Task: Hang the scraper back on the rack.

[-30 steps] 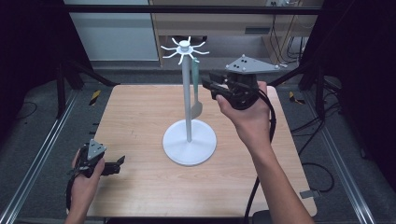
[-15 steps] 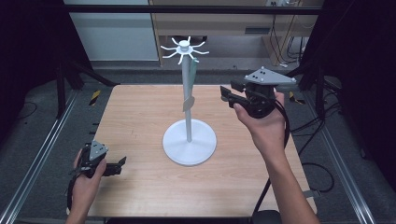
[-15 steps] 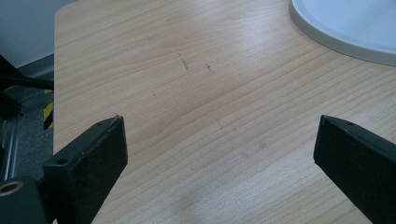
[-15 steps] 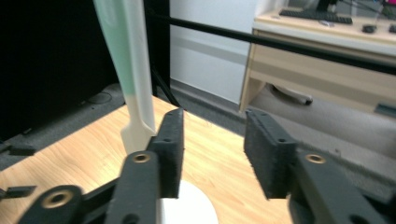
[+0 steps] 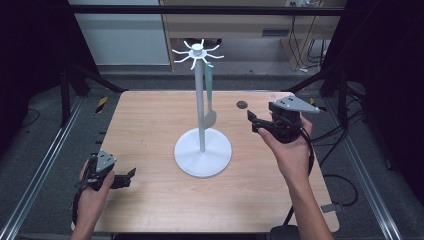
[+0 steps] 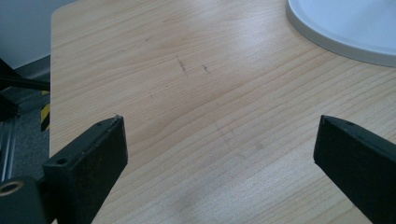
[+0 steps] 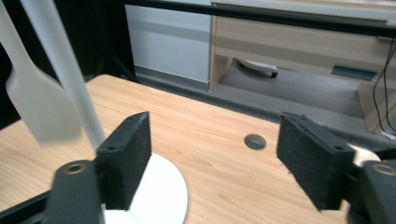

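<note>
1. Spatula (image 5: 209,95) is hanging off the rack (image 5: 202,150), middle of the high view, blade beside the pole.
2. Right gripper (image 5: 253,121), right of centre, has just been opening its fingers; they're wide with nothing between them. Looks like the hang step is done.
3. Left gripper (image 5: 130,175), lower left, open and empty over the worktop (image 5: 150,120).
4. Next I'd back the right one off without bumping the pole.
</note>
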`<action>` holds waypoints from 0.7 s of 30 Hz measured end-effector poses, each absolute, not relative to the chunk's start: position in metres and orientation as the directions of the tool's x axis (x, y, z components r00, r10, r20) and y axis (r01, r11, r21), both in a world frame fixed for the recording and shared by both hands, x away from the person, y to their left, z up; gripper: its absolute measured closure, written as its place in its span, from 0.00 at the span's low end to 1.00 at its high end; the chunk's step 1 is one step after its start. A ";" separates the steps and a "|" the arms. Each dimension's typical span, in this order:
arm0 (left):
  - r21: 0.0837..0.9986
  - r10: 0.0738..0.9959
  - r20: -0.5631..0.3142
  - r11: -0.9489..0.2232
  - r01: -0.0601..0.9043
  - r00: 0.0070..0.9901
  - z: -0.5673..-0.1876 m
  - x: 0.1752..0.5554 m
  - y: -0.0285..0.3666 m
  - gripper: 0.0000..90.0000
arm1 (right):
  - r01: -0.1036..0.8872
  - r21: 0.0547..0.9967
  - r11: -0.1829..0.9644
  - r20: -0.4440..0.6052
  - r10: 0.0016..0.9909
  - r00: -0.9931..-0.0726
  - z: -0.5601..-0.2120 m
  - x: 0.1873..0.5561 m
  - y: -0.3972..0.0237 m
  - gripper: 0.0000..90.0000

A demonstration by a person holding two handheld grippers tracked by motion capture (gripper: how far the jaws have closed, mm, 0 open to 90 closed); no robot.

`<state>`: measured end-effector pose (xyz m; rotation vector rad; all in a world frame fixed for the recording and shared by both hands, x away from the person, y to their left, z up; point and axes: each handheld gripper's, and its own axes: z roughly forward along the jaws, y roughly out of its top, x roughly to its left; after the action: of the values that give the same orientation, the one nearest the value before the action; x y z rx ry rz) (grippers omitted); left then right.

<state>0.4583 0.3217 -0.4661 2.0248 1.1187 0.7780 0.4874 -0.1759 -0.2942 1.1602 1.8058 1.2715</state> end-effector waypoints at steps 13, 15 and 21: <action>0.790 0.875 0.172 -0.397 0.467 0.452 -0.467 0.458 0.320 0.03 | 0.362 0.929 0.083 0.071 0.917 -0.392 -0.367 0.489 -0.196 0.10; 0.790 0.874 0.174 -0.399 0.465 0.453 -0.467 0.458 0.320 0.03 | 0.376 0.922 0.090 0.067 0.920 -0.386 -0.378 0.488 -0.197 0.10; 0.790 0.872 0.174 -0.401 0.463 0.458 -0.467 0.460 0.319 0.03 | 0.417 0.905 0.091 0.074 0.929 -0.364 -0.396 0.489 -0.201 0.10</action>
<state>0.4597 0.3193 -0.4672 2.0333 1.1096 0.7756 0.4889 -0.2006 -0.3960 1.3187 1.8383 1.2395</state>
